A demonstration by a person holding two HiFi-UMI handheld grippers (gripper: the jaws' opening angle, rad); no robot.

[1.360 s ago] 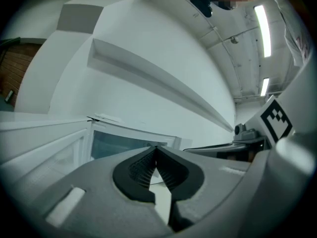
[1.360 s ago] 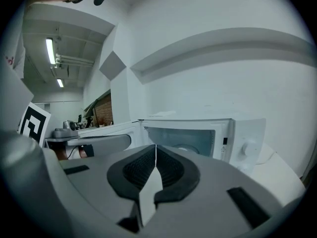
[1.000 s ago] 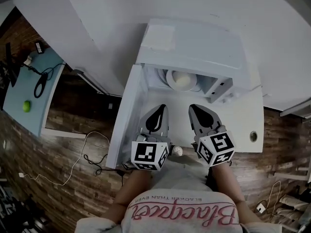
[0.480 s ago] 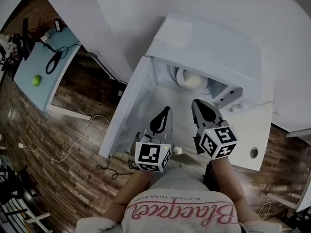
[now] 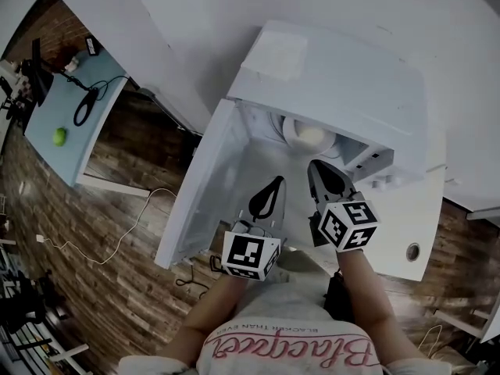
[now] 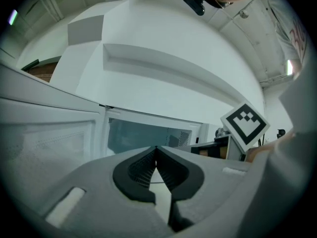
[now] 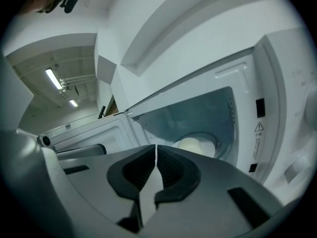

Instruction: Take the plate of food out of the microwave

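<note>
A white microwave [image 5: 336, 76] stands with its door [image 5: 199, 186] swung open to the left. Inside, on the round turntable, sits a plate with a pale mound of food [image 5: 308, 135], also seen in the right gripper view as the plate of food [image 7: 195, 145]. My left gripper [image 5: 275, 180] is shut and empty just in front of the open cavity [image 6: 143, 135], and its jaws hide the plate in the left gripper view. My right gripper [image 5: 316, 165] is also shut and empty. It points into the opening, a short way before the plate.
The microwave rests on a white counter [image 5: 406, 217] with a round hole [image 5: 412, 251] at the right. At the far left, a light blue table [image 5: 47, 123] carries a green ball [image 5: 59, 136] and cables. A cable [image 5: 117, 241] lies on the wooden floor.
Both grippers have sunk and moved forward toward the microwave opening, the right one rolling a little. Both stay shut. The head view has shifted, so the microwave sits more to the right.
</note>
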